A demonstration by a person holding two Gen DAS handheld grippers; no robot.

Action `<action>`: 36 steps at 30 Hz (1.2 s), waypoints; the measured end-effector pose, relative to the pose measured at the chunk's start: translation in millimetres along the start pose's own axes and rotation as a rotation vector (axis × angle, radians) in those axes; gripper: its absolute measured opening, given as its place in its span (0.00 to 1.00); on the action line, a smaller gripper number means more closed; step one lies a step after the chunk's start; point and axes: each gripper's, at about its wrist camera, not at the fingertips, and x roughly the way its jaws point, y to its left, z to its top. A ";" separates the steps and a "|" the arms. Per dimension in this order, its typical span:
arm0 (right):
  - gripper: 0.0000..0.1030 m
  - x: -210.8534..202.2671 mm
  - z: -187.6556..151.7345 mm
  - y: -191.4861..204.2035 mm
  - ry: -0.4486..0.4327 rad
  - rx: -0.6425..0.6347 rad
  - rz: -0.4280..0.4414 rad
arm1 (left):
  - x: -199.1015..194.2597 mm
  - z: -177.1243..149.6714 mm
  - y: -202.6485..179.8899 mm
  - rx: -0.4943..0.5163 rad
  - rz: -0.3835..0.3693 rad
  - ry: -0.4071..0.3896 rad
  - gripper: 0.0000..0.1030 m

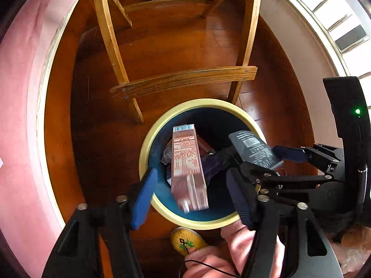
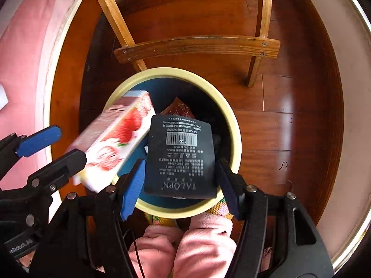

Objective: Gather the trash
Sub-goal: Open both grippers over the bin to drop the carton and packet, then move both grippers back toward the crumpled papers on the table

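Bin (image 1: 238,110) first: a round wastebasket with a pale yellow rim and dark blue inside, standing on the reddish wooden floor (image 1: 176,46) below both my grippers, with wrappers already lying in it. My left gripper (image 1: 192,192) has its blue-padded fingers (image 1: 142,199) spread wide apart, and the pink strawberry-printed drink carton (image 1: 189,169) sits blurred between them, touching neither that I can see, over the bin's mouth. My right gripper (image 2: 179,185) is clamped on a flat black packet with a white barcode label (image 2: 182,157), held above the bin's near side. A light wooden chair frame (image 2: 199,45) stands just behind the bin. Pink fleece trouser legs (image 2: 206,238) show at the bottom.
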 end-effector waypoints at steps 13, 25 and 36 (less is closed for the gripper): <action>0.72 -19.2 0.5 16.9 -0.028 0.026 0.018 | -40.2 -7.8 31.4 -0.108 0.048 -0.049 0.78; 0.71 -155.5 -26.7 55.5 -0.103 0.086 0.064 | -192.4 -31.8 36.4 -0.132 0.065 -0.115 0.78; 0.71 -307.5 -76.1 94.2 -0.245 0.089 0.133 | -358.0 -48.9 19.8 -0.018 0.097 -0.274 0.78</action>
